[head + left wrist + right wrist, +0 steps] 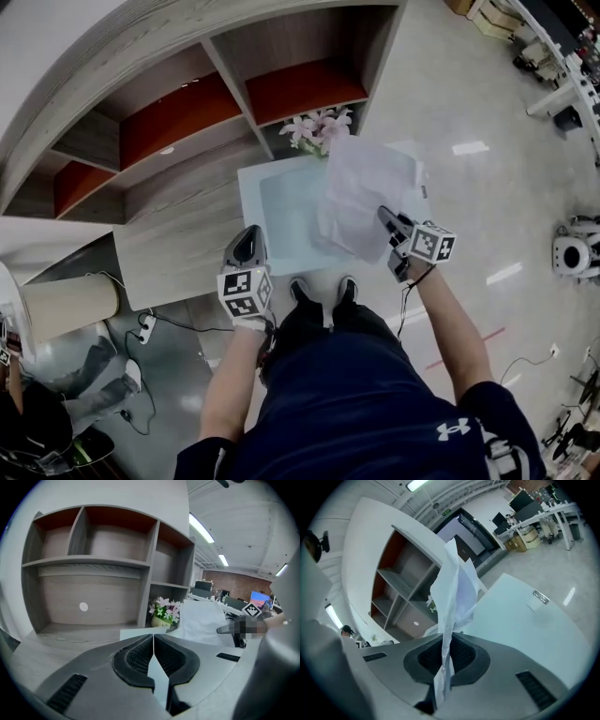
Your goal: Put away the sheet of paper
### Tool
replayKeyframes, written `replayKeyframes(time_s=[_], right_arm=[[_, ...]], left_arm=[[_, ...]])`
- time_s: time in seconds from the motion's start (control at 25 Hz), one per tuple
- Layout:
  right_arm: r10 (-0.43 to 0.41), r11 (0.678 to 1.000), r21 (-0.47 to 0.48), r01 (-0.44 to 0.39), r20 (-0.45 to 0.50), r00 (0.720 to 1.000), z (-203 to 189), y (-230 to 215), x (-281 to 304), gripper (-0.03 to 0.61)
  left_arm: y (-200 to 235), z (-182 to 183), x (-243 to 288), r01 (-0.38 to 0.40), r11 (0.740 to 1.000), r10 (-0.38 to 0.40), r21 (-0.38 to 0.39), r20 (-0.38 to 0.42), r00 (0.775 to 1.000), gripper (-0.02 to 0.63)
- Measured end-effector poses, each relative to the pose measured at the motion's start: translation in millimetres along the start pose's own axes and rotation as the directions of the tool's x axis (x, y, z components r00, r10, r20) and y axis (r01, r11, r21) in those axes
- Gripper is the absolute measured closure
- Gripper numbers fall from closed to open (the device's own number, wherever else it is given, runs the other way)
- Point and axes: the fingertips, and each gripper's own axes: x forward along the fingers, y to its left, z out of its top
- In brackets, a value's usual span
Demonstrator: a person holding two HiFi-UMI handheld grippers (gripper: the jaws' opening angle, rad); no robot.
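Pink flowers (319,127) by wooden shelving (169,187)

Right part of pale blue surface (281,216) hidden by sheet of paper (366,192); flowers (317,127) partly hidden behind both.

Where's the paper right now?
Head view, right side: the sheet of paper is pinched in the right tool, over the pale blue case, near the flowers.
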Motion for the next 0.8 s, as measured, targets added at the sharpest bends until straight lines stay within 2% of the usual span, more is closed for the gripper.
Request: replayKeyframes(time_s=[0.2,0.32,0.6,0.8], right_arm=[[-0.06,0.995,0.075,0.063,-0.051,0.997,-21,-29,8,0.563],[-0.088,0.991,0.089,0.101,-0.137,0.987,-41,-39,13,0.563],[-0.133,0.989,0.017,0.145,-0.303,0.944,-63,-47,35,0.563],[-0.138,0.99,-0.029,0.137,-0.371,0.918,-66,-44,52,0.563]], left_arm=[[-1,-6,3,0.024,1.0,-0.024,-0.007,-0.016,1.0,0.595],[2,-12,2,0.022,1.0,-0.022,-0.007,-0.029,0.999,0.597],[10,-20,5,0.015,1.0,-0.016,-0.016,-0.04,0.999,0.595],[17,-28,3,0.005,1.0,-0.007,-0.029,-0.053,0.999,0.597]])
